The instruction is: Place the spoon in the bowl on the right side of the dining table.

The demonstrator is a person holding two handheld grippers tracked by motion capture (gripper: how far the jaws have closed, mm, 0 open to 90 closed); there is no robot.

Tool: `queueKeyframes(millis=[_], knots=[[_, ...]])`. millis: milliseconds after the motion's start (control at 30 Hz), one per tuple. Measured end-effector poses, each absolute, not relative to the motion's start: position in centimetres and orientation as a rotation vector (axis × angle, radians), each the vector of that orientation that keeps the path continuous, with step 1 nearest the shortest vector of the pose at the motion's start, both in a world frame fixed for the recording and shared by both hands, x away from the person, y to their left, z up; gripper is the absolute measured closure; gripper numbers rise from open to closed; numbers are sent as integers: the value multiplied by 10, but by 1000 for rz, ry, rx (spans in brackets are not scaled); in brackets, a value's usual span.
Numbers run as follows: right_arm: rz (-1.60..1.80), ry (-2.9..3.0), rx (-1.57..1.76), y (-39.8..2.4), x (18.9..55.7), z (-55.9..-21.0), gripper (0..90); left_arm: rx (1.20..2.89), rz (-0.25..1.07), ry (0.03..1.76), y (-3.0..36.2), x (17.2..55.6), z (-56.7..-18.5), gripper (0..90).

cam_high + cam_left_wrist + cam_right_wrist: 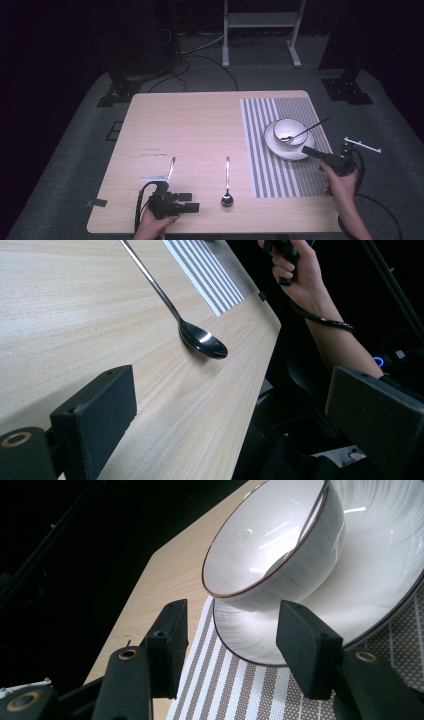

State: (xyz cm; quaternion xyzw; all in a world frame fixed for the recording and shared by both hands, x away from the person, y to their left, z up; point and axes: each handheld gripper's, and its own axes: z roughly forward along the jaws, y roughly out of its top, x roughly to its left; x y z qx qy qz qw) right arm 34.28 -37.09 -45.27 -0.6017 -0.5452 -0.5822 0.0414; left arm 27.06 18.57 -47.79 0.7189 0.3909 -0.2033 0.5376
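Observation:
A white bowl stands on a white plate on the striped placemat at the table's right. A metal spoon rests in the bowl, handle out to the right. A second spoon lies on bare wood near the front edge, seen closer as spoon. My right gripper is open just short of the plate's near rim; its jaws frame the bowl and plate. My left gripper stands open at the front left, pointing right toward the lying spoon.
A slim metal utensil lies just beyond the left gripper, its lower end hidden. The wooden table is bare at its left and middle. A white stand and dark equipment legs sit on the floor beyond.

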Motion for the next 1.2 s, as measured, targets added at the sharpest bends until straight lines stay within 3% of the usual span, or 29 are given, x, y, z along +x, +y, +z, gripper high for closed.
queueKeyframes(millis=[1200], knots=[[-1843, -1725, -1697, -334, 284, -478, 370, 1708, -479, 928, 186, 270, -476, 48]])
